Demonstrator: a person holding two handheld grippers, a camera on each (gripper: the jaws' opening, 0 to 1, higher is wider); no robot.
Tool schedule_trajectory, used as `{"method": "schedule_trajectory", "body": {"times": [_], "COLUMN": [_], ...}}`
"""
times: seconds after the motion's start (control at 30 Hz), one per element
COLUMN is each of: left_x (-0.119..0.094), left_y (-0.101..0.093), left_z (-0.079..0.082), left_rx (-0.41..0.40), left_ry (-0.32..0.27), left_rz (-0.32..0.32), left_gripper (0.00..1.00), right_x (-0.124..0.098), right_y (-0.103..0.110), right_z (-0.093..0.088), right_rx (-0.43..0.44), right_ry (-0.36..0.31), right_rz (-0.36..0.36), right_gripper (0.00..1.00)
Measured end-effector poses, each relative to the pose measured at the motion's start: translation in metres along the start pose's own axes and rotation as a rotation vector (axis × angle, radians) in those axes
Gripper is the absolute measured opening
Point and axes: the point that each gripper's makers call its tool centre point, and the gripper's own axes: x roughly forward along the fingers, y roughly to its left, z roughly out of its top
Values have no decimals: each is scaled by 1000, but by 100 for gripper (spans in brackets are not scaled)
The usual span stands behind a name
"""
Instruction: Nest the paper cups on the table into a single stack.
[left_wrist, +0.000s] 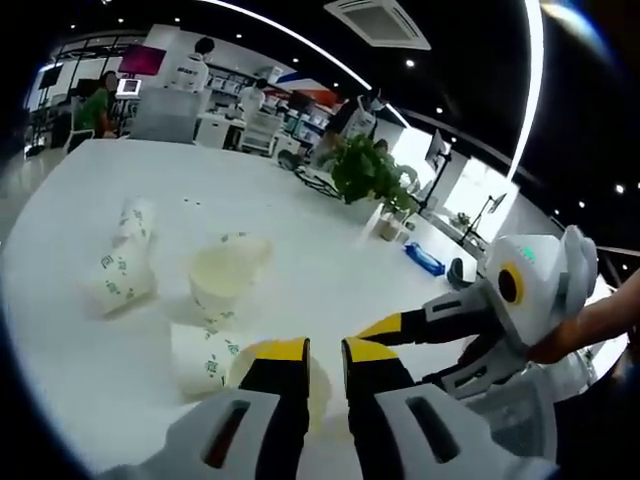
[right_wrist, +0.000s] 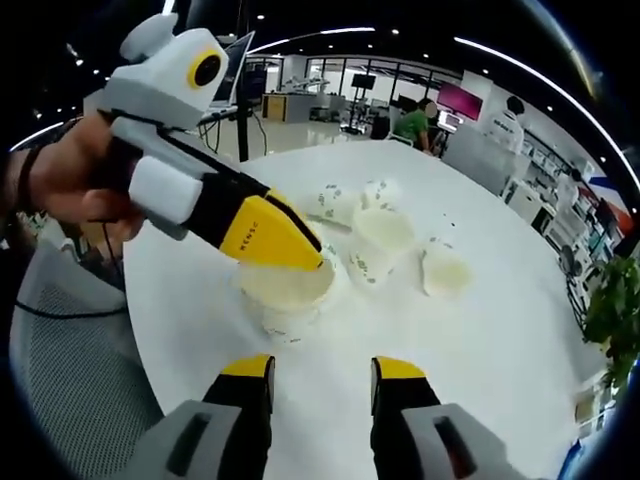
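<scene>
Table: a white round table (left_wrist: 330, 270) carries all the paper cups; its near edge runs just below both grippers.

Left gripper: the left gripper (left_wrist: 325, 350) has its yellow-tipped fingers (left_wrist: 278, 362) drawn close together, pinching the rim of the nearest cup. From the right gripper view it (right_wrist: 290, 255) reaches in from the left, held by a hand (right_wrist: 70, 185), its tips on that cup's rim.

Nearest cup: the nearest cup (right_wrist: 287, 295) stands upright with its mouth up, close to the table's near edge. In the left gripper view it (left_wrist: 205, 360) sits right at the fingers, one tip inside the rim and one outside, as far as the angle shows.

Right gripper: the right gripper (right_wrist: 322, 372) holds its fingers (right_wrist: 398, 375) apart with nothing between them. The nearest cup stands just beyond its tips, not touching them. In the left gripper view it (left_wrist: 400, 335) enters from the right, beside the left gripper's tips.

Middle cups: an upright cup (right_wrist: 372, 240) stands just behind the nearest one; another cup (right_wrist: 445, 268) sits near it, further toward the table's middle.

Far cups: two cups lying on their sides (left_wrist: 125, 260), touching each other, toward the table's far side.

Plants: potted plants (left_wrist: 375, 180) at the table's far edge.
</scene>
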Motion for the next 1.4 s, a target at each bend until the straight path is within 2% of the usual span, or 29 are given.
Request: {"method": "schedule_trajectory", "body": {"times": [0.13, 0.63, 0.9, 0.97, 1.17, 1.4], "left_x": [-6, -37, -50, -52, -42, -26], "left_y": [9, 42, 65, 73, 99, 111], "left_z": [5, 1, 1, 1, -2, -14], "left_rx": [-13, -44, -72, -88, -112, -114], "left_ry": [-22, -55, -69, -73, -62, -21], "left_rz": [18, 107, 157, 167, 180, 169], "left_gripper": [11, 14, 17, 17, 18, 19], "right_x": [0, 0, -4, -7, -10, -19], "right_y": [1, 5, 4, 5, 6, 8], "right_z": [1, -3, -12, -19, -33, -40], "right_rx": [-3, 12, 49, 69, 110, 145], "right_ry": [4, 15, 14, 20, 33, 39], "right_rz": [3, 16, 10, 7, -3, -14], "right_gripper": [36, 36, 36, 36, 36, 37]}}
